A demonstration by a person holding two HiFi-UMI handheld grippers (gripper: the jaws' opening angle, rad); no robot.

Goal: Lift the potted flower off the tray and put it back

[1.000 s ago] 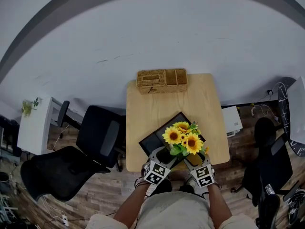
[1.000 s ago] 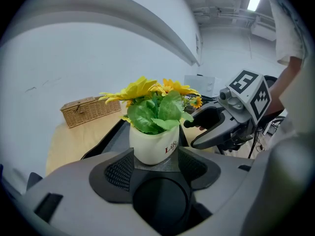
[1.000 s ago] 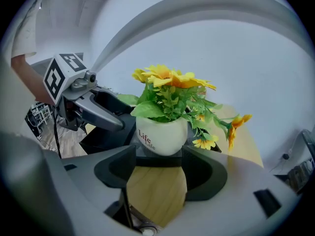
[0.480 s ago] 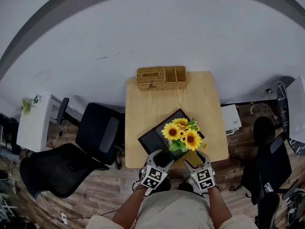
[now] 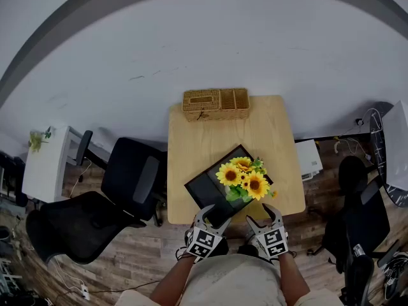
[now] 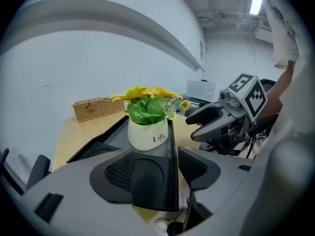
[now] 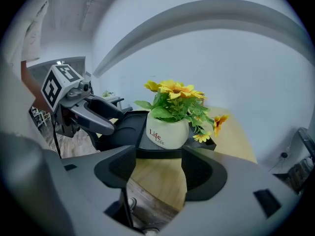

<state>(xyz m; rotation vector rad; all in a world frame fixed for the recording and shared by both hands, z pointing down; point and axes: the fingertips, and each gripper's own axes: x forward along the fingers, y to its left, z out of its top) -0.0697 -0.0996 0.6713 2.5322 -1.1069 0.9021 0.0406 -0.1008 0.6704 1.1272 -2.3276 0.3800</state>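
The potted flower (image 5: 244, 182), yellow sunflowers in a white pot (image 6: 146, 133), stands on the near right corner of the black tray (image 5: 207, 185) on the wooden table. My left gripper (image 5: 209, 212) sits open at the table's near edge, just short of the tray, with nothing between its jaws. My right gripper (image 5: 262, 214) is open too, a little back from the pot (image 7: 167, 132), which stands upright ahead of it. In each gripper view the other gripper shows to the side: the right gripper (image 6: 224, 119) and the left gripper (image 7: 81, 109).
A wicker basket (image 5: 216, 105) stands at the table's far edge against the white wall. Black office chairs (image 5: 111, 199) stand left of the table, and another chair (image 5: 360, 203) and a white box (image 5: 311, 160) on the right. The tray's left half holds nothing.
Both grippers have drawn back toward me from the pot, from beside it to the table's near edge. The pot stays on the tray.
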